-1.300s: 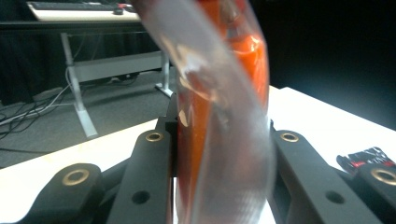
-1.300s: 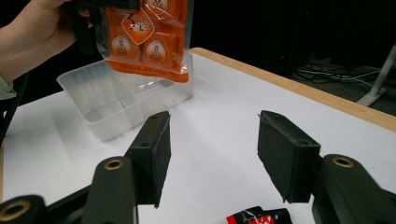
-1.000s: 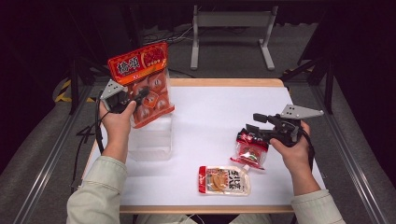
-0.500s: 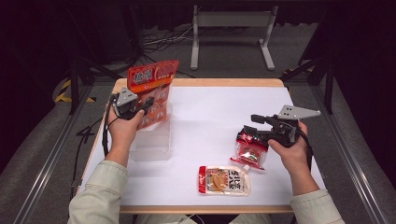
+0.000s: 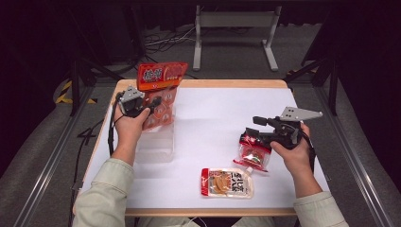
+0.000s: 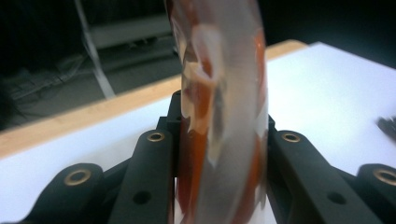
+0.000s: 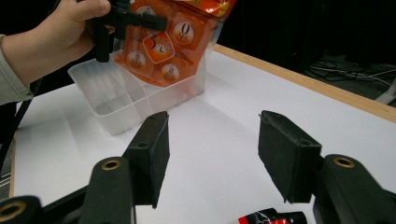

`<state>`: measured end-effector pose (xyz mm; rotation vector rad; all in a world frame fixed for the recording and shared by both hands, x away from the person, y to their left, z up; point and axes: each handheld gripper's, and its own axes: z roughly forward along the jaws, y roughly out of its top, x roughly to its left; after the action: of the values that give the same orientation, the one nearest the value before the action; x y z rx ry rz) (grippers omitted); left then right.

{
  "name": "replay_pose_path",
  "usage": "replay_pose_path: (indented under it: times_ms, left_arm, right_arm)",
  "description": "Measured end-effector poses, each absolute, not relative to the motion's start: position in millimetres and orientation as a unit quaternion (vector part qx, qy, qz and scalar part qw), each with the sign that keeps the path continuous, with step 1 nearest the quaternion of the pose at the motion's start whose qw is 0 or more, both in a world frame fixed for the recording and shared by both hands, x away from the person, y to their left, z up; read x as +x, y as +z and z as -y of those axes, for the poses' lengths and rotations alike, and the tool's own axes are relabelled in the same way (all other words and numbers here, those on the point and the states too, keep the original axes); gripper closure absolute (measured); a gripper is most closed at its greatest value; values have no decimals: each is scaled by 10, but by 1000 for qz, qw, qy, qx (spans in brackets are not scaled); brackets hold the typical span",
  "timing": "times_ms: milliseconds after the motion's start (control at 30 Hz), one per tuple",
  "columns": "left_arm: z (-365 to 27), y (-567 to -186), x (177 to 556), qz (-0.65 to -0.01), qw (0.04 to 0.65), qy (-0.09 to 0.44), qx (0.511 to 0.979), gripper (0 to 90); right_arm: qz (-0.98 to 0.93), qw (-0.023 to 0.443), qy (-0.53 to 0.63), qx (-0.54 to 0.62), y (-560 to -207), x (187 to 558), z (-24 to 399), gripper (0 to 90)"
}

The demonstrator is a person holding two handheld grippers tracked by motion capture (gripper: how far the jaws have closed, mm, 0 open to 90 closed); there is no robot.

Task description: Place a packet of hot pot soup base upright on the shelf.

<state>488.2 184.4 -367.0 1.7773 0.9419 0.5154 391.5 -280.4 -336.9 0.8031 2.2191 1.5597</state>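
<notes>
Dark room, grey floor (image 5: pixel 42 156), metal stand (image 5: pixel 234 21) behind white table (image 5: pixel 213 113).

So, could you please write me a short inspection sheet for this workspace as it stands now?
Surface: white table top with a wooden edge, clean.
Job's things: orange snack bag held upright, its lower end in the clear plastic bin.
Clutter: red pouch under the right gripper; flat food packet near the front edge.
Grippers: left gripper shut on the orange snack bag; right gripper open, nothing between its pads, hovering over the red pouch.
Cables: black cable trails from the left gripper off the table's left side; loose cables on the floor behind.
Surroundings: grey floor, metal stand behind the table, dark backdrop.
</notes>
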Motion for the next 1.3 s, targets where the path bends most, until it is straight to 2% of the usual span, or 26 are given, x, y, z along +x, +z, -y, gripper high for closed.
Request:
replay_pose_path:
  times_ms: [133, 333, 567, 733, 933, 1200, 1300]
  left_arm:
    - [-1905, -3644, 4877, -417, 506, 187, 731, 702]
    - [-1888, -3613, 4837, -389, 492, 180, 757, 701]
    - [-1921, -3640, 4820, -393, 497, 158, 757, 698]
    - [-1939, -3770, 4797, -404, 524, 108, 742, 682]
    - [-2067, -3861, 4734, -435, 547, 97, 709, 680]
    - [-2027, -3830, 4687, -435, 531, 116, 718, 672]
    - [-2034, -3763, 4680, -436, 534, 133, 712, 627]
  right_arm:
    - [-776, 156, 544, 279, -3367, 3903, 2794, 442]
    - [-775, 157, 545, 280, -3364, 3891, 2810, 441]
    - [-776, 157, 545, 277, -3363, 3874, 2799, 439]
    - [-776, 156, 546, 274, -3360, 3861, 2788, 438]
    - [-777, 155, 545, 274, -3368, 3862, 2787, 437]
    - [-779, 153, 544, 274, -3376, 3862, 2777, 435]
    - [-777, 152, 545, 275, -3379, 3865, 2786, 436]
